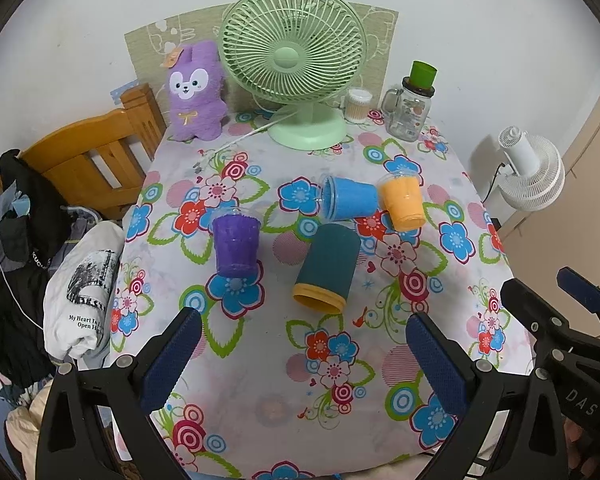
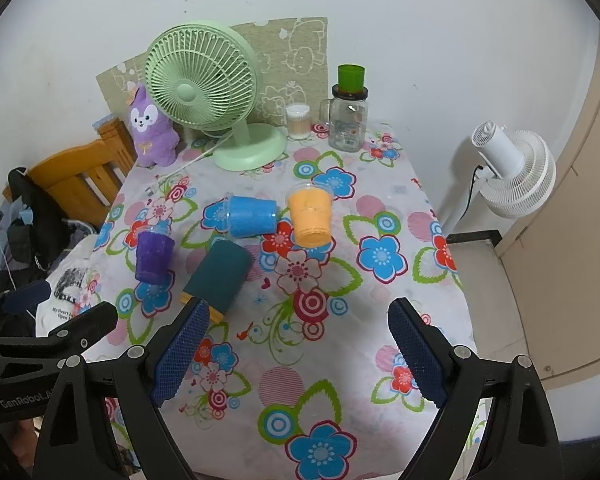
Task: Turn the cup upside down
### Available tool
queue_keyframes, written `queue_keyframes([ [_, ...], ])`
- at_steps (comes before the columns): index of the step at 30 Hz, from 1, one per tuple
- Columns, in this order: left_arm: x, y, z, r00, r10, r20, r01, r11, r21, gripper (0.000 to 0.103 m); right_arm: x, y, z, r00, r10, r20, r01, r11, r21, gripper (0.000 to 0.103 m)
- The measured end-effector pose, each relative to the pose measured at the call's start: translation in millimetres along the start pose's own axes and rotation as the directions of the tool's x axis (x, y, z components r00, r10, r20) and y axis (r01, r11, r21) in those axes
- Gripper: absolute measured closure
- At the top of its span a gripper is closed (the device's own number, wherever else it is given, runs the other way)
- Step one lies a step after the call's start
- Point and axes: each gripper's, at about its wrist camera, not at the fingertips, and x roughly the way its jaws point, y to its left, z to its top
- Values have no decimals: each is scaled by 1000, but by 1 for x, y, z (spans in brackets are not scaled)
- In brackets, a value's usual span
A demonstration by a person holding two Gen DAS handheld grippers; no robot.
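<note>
Both the left gripper (image 1: 302, 360) and right gripper (image 2: 298, 354) hover spread wide, gripping nothing. Only the left view shows the teal cup's (image 1: 327, 268) yellow rim whole; it lies tipped at 12 o'clock. Beyond: purple cup (image 1: 235, 245), blue cup (image 1: 348, 198), orange cup (image 1: 403, 201), perhaps on their sides, then green fan (image 1: 293, 60)

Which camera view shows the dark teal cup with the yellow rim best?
The left wrist view: the dark teal cup lies unobstructed, its whole yellow rim visible. In the right wrist view the cup has its rim partly hidden behind a finger of the right tongs.
</note>
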Motion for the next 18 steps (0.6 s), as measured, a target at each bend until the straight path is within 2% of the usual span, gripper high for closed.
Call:
queue_keyframes([
  [7,5,-9,11,1000,4,-11,-4,1000,6,0,2,-6,8,1000,1,-8,-1,1000,-7,10],
  [18,22,-20,36,999,5,-50,-5,1000,-8,0,18,-19,40,1000,9,-30,-10,999,-36,10],
])
